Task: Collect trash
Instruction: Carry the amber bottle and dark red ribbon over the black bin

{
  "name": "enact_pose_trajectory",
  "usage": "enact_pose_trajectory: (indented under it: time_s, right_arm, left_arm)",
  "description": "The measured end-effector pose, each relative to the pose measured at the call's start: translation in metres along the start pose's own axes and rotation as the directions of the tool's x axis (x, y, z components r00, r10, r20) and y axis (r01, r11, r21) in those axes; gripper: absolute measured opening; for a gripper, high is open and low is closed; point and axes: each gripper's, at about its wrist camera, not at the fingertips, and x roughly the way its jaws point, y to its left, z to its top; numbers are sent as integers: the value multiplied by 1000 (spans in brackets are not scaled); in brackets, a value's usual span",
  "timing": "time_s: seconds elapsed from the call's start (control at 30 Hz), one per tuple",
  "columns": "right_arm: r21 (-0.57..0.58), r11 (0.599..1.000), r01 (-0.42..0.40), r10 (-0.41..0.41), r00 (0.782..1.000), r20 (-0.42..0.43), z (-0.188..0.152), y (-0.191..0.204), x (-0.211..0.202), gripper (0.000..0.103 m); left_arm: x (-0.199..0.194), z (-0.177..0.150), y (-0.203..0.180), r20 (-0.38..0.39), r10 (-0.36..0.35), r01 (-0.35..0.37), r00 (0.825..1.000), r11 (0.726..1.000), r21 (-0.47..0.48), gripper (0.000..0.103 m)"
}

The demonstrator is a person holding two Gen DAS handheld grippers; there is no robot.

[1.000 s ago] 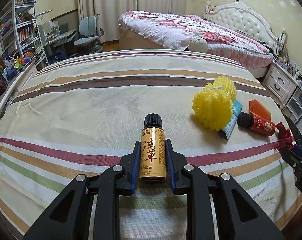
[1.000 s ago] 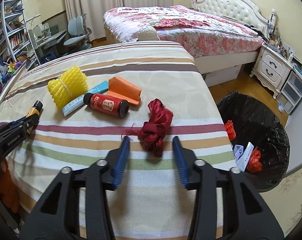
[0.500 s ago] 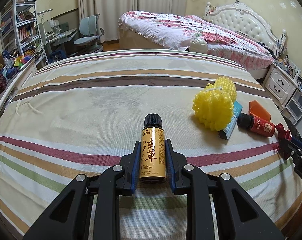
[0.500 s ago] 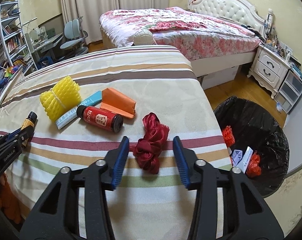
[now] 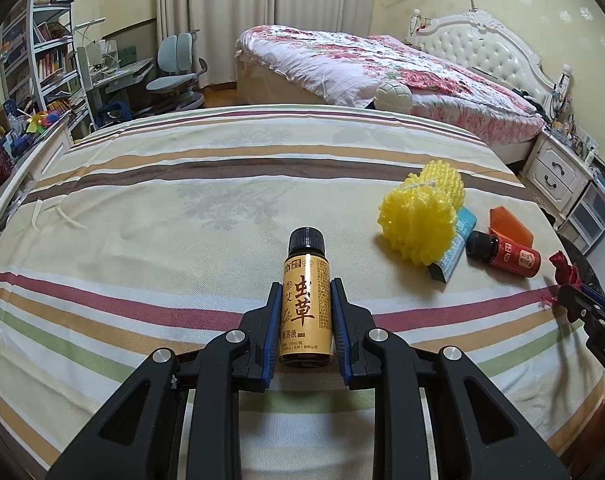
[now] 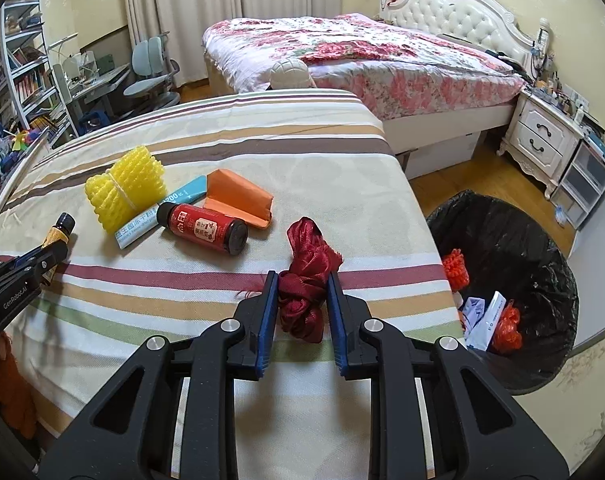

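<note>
Lower centre of both views: our left gripper [image 5: 305, 320] pinches yellow bottle [image 5: 305, 312]; right gripper [image 6: 302, 312] squeezes red ribbon [image 6: 306, 292] on striped bedspread [image 6: 342, 184]. Risk: loose ribbon slips free, misses bin [image 6: 542, 248] at right.

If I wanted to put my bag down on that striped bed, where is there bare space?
The striped bed is bare across its far half and the whole side left of the gold bottle. It is crowded on the right: yellow foam net, blue tube, red bottle and orange packet bunch together, with the red ribbon near the edge by the bin.
</note>
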Motion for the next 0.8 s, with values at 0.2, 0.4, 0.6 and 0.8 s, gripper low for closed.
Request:
enact_pose_trajectory:
  time_s: [0.2,0.4,0.6,0.8]
  right_arm:
    - [21,1000,17,-18,1000,24,-1,-13,-12,23]
    - [53,998,35,-37,999,38,-4,-31,-21,23]
    - [74,996,58,-62,997,55,-7,-48,-29,23]
    - [104,991,86,-94,993,73,-8,-67,-37,23]
  left_arm:
    - [-11,-2,-13,14,-41,40,999,999,13,25]
    - [-24,2,-33,42,-66,64,997,997,39,25]
    - [-31,4,-56,55,-100,96,993,993,73,25]
    - [-36,5,-93,63,-151,142,987,981,130,25]
